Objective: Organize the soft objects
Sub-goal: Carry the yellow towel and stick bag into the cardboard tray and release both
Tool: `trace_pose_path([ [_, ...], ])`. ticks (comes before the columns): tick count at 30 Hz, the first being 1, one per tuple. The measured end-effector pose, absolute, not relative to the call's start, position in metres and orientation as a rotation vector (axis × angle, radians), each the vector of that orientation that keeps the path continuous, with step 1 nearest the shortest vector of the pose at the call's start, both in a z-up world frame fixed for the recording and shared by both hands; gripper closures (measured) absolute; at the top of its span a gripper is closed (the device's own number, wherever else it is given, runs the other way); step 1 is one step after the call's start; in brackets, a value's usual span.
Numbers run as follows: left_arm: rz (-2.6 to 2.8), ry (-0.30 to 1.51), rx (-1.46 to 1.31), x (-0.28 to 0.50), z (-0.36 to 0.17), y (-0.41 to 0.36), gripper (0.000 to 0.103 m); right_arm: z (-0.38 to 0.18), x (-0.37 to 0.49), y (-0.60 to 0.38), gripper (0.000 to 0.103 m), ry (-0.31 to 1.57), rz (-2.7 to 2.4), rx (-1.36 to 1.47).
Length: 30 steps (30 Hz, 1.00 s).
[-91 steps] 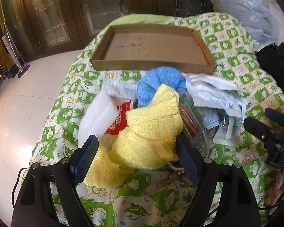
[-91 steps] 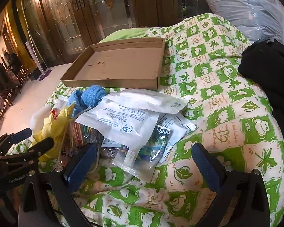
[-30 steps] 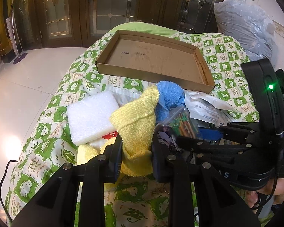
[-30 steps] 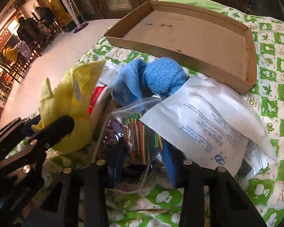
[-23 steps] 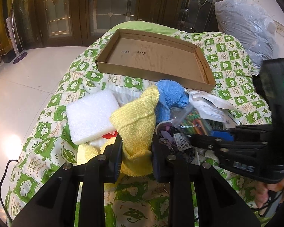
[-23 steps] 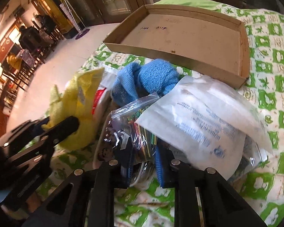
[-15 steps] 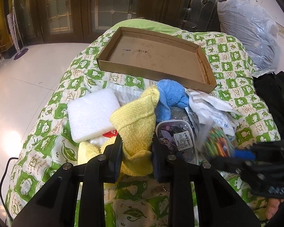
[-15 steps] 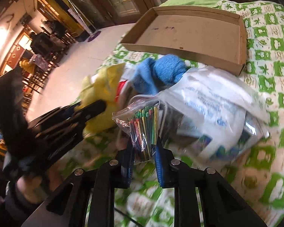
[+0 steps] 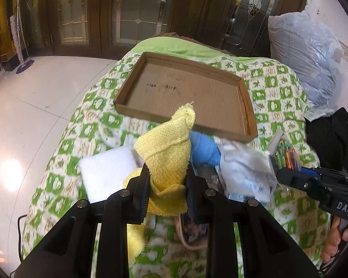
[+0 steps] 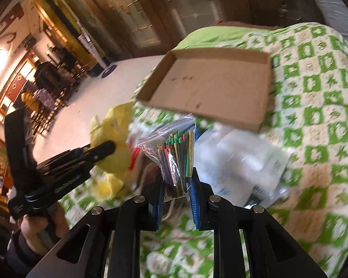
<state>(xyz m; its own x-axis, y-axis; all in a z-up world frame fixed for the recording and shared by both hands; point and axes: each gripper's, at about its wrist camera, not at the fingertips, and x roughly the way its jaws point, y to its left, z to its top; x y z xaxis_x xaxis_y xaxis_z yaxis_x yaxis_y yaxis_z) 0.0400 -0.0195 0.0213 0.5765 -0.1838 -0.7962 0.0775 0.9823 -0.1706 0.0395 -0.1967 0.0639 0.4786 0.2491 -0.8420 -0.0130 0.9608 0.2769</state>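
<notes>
Up comes the bag of coloured sticks (image 10: pixel 177 155), which lay in the pile a moment ago and now hangs clear of the bed (image 10: pixel 317 120), pinched at its lower end by the right gripper (image 10: pixel 175 194), jaws narrow on the plastic. Over on the other side, the left gripper (image 9: pixel 167 185) has kept its squeeze on the yellow towel (image 9: pixel 168 148), a peak of cloth standing up between the jaws, the rest trailing down to the cover. The cardboard tray (image 9: pixel 248 125) sits bare toward the far end of the bed, with the blue towel (image 9: pixel 205 149), the white foam pad (image 9: pixel 104 173) and the white packets (image 9: pixel 243 171) heaped just before its near wall. Risk, as I judge it: that slick bag is held by a thin fold and could slide out on the swing to the tray, while the trailing towel may drag the pile along. Only the left view shows the blue towel and foam pad plainly; only the right view shows how the jaws bite the bag.
</notes>
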Motion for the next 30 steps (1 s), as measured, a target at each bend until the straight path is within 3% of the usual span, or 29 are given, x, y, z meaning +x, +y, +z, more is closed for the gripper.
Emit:
trace_pose_path([
  [17, -0.236, 0.987, -0.180, 0.118, 0.018, -0.022, 0.078, 0.048, 0.130, -0.207, 0.084, 1.042, 0.086, 0.282],
  [30, -0.257, 0.721, -0.218, 0.157, 0.108, -0.024, 0.078, 0.010, 0.171, -0.225, 0.084, 1.036, 0.067, 0.305],
])
